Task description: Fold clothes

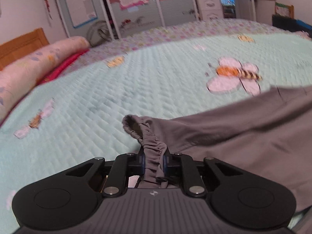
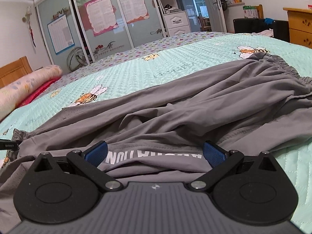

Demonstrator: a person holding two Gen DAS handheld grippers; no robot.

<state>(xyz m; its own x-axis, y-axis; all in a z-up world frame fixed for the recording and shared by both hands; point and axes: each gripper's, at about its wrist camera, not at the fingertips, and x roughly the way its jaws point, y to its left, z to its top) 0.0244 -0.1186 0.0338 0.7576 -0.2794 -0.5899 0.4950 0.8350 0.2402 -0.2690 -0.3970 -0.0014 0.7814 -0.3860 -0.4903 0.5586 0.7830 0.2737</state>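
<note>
Grey trousers (image 2: 195,97) lie spread across a mint quilted bedspread (image 2: 136,68), with the elastic waistband (image 2: 280,66) at the far right. My left gripper (image 1: 154,161) is shut on a gathered elastic cuff (image 1: 150,146) of the trousers (image 1: 243,136), and the leg trails off to the right. My right gripper (image 2: 155,153) stands open, its blue pads (image 2: 97,152) either side of a fold with white lettering (image 2: 154,157). At the far left of the right wrist view, the left gripper's tip (image 2: 7,146) shows at the cuff (image 2: 18,134).
A rolled floral blanket (image 2: 23,85) and a red cloth (image 2: 37,93) lie at the bed's left side, by a wooden headboard (image 1: 21,44). Sliding wardrobe doors (image 2: 101,23) stand behind the bed. A wooden dresser (image 2: 300,25) stands at the far right.
</note>
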